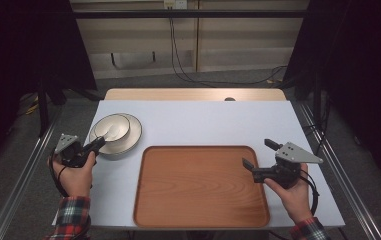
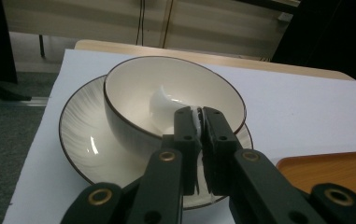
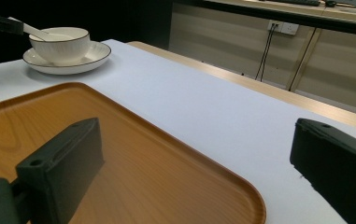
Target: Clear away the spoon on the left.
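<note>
A cream bowl [image 1: 109, 128] with a dark rim stands on a matching plate [image 1: 128, 137] at the left of the white table. A white spoon [image 2: 164, 102] lies in the bowl [image 2: 133, 93], its handle sticking out over the near rim. My left gripper [image 2: 197, 114] is shut on that handle, and the plate [image 2: 80, 135] shows beneath it. In the high view the left gripper [image 1: 99, 142] reaches in from the plate's near left edge. My right gripper [image 1: 257, 153] hangs open over the right edge of the wooden tray [image 1: 198, 185] with nothing between its jaws.
The right gripper view looks across the tray [image 3: 143, 163] toward the bowl [image 3: 61, 46], the plate [image 3: 87, 58] and the spoon [image 3: 31, 29]. A wooden strip [image 1: 193, 94] runs along the table's far edge. Metal rails flank the table.
</note>
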Demonstrator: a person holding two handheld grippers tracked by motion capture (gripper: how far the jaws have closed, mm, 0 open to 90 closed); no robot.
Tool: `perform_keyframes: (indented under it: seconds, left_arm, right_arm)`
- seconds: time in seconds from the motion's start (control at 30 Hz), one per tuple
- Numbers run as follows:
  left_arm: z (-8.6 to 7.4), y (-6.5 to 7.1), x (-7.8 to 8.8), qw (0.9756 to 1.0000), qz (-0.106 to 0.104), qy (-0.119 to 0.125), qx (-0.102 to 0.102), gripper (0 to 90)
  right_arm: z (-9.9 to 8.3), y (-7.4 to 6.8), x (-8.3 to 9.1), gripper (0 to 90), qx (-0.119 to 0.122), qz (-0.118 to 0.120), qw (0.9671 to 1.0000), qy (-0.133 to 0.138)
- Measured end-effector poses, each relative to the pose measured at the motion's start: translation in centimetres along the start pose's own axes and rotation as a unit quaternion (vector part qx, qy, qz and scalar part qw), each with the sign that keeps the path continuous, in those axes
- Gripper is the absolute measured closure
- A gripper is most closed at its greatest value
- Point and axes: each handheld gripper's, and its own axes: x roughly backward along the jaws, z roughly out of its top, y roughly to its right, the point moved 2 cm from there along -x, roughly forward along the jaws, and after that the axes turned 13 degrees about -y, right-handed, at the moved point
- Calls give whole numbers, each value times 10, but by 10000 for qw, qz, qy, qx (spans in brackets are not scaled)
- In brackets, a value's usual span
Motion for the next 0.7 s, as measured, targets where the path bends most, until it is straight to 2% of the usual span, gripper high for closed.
perform_keyframes:
  seconds: [0.3, 0.33, 0.5, 0.7]
  left_arm:
    - [9, 3, 6, 9999, 14, 14, -130, 856]
    - [11, 5, 7, 9998, -87, 14, -166, 856]
    - [18, 11, 13, 9995, -111, 57, -280, 856]
    - [26, 16, 20, 9991, -276, 197, -251, 856]
  right_arm:
    - [0, 1, 1, 22, -31, -24, 10000, 14]
    - [0, 1, 2, 22, -21, -11, 10000, 5]
    - [0, 0, 1, 22, -7, 11, 10000, 23]
    - [0, 0, 1, 22, -3, 15, 10000, 62]
